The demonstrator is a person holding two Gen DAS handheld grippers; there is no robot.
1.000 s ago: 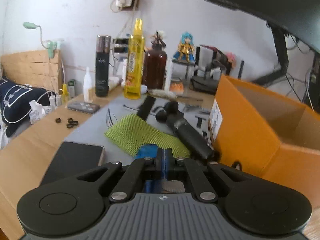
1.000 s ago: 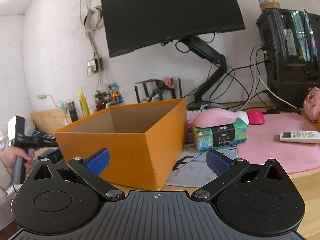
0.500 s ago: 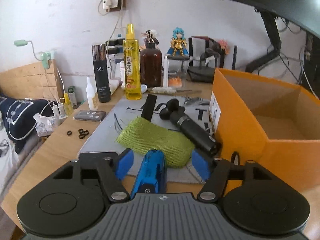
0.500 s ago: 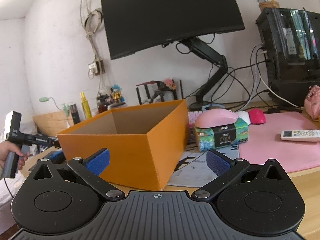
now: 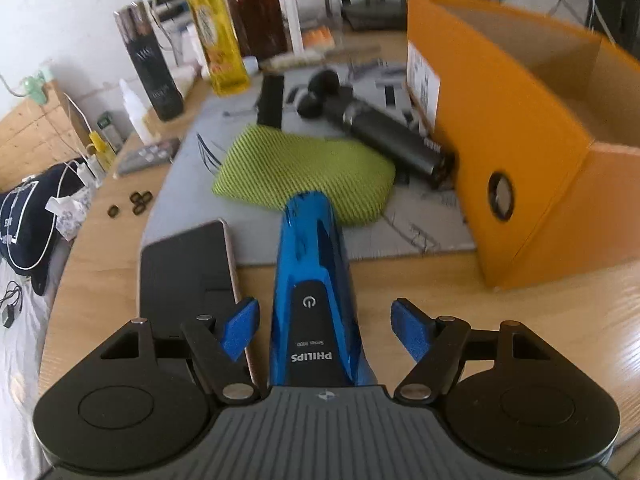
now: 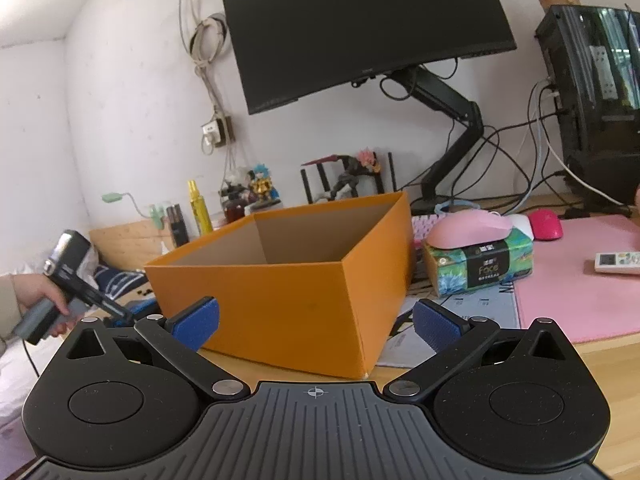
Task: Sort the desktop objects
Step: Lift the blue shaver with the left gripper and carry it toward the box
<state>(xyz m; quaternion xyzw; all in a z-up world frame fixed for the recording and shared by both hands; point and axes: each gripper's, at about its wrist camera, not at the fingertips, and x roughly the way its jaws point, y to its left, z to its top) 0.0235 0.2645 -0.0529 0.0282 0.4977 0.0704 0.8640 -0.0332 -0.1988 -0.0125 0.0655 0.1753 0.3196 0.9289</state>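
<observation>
A glossy blue electric shaver (image 5: 316, 280) lies lengthwise on the wooden desk, its far end on a green mesh pouch (image 5: 304, 172). My left gripper (image 5: 326, 330) points steeply down over it. Its jaws are opening, with the shaver between them and a gap on each side of it. An open orange cardboard box (image 5: 500, 128) stands just to the right. My right gripper (image 6: 317, 326) is open and holds nothing, facing the near corner of that box (image 6: 288, 304). In the right wrist view a hand (image 6: 36, 296) holds the left gripper at the far left.
A black phone (image 5: 188, 276) lies left of the shaver, and a black cylindrical device (image 5: 384, 136) rests against the box. Bottles (image 5: 216, 32), a small remote (image 5: 150, 154) and hair ties (image 5: 138, 200) sit behind. A tissue box (image 6: 478, 266), pink mat (image 6: 580, 280) and monitor (image 6: 360, 28) are to the right.
My left gripper went from shut to open and tilted downward, so the blue shaver now lies free between its fingers. The right gripper stayed where it was.
</observation>
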